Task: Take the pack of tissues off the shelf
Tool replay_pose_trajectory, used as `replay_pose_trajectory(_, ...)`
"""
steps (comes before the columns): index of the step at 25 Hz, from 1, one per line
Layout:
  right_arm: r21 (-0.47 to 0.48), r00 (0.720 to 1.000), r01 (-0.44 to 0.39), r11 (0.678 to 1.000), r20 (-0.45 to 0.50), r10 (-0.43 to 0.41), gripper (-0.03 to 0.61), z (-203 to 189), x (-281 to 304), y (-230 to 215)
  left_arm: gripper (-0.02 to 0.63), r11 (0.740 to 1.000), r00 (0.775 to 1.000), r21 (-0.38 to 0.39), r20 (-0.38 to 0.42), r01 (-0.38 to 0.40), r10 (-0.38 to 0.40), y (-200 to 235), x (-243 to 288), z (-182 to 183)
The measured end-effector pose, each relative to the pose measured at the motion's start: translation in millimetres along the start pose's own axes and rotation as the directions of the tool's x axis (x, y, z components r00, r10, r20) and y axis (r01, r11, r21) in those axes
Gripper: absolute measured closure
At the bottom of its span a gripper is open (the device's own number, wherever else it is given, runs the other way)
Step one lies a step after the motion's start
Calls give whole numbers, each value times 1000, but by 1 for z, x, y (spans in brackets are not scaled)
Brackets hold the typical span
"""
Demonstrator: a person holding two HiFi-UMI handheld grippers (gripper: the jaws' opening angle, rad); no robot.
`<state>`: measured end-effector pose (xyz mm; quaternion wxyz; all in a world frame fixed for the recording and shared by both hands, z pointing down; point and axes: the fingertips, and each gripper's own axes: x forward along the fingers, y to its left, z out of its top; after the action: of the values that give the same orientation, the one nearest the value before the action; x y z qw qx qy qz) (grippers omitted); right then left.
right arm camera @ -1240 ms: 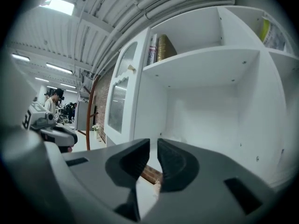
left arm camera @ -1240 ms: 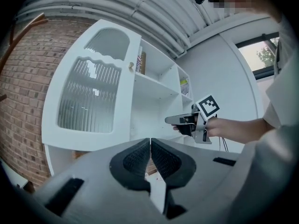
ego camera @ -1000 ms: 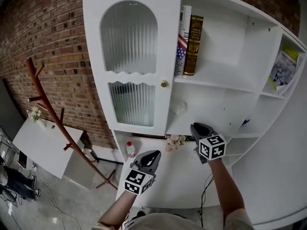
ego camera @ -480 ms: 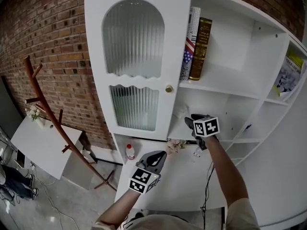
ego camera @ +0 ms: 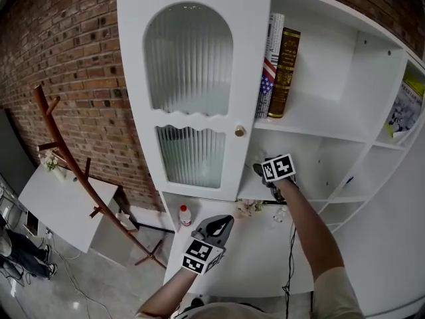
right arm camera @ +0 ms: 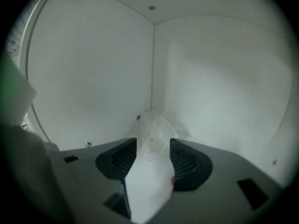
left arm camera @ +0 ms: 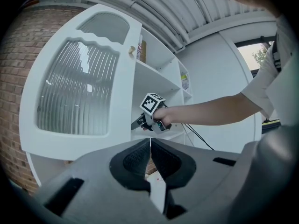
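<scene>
- The right tongs (right arm camera: pixel 153 146) are reached into the shelf compartment with their dark ribbed pads spreading apart. Neither pad presses on anything.
- Dead ahead at 12 o'clock, at the tips of the pads, lies the soft, crinkled, translucent white plastic pack of tissues (right arm camera: pixel 153 129). It is tucked into the back corner of the smooth white painted shelf (right arm camera: pixel 88 78), where screw heads dot the joints.
- Judged from this, the reach is done. Closing on the pack and drawing it out are still to come, so the task is at an early stage.
- The left tongs (left arm camera: pixel 150 143) are empty, with matte grey, textured pads pressed together. They hang low, at about 7 o'clock from the right tongs, above the plain white counter (ego camera: pixel 246 261).
- At 10 o'clock of the right tongs stands the white cabinet door with ribbed glass panes (ego camera: pixel 189 98), arched on top and with a small brass knob.
- At 12 o'clock, one tier up, stand two upright hardback books (ego camera: pixel 281 72).
</scene>
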<state>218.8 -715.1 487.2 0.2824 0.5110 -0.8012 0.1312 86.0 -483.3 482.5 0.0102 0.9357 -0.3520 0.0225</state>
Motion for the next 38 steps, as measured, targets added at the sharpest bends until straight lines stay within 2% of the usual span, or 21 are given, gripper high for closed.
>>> replay_pose_trajectory(4, -46, 998, 27, 999, -61, -30, 377, -5, 14, -2, 586, 1000, 1000, 0, 0, 1, -1, 1, 3, 2)
replay_pose_trajectory(7, -144, 993, 75, 987, -81, -87, 504, -11, 19, -5, 586, 1000, 1000, -2, -3, 4, -4, 1, 3, 0)
replay_pose_trajectory(10, -134, 995, 70, 988, -67, -80, 537, -12, 19, -6, 586, 1000, 1000, -8, -8, 0, 0, 2, 1, -3)
replay_pose_trajectory(17, -71, 998, 59, 996, -17, -61, 548, -10, -4, -2, 586, 1000, 1000, -17, 3, -2, 2, 6, -6, -2)
replay_pose_trajectory(38, 73, 984, 116, 991, 126, -124, 549, -49, -111, 26, 586, 998, 999, -54, 3, 39, -39, 6, -48, -21)
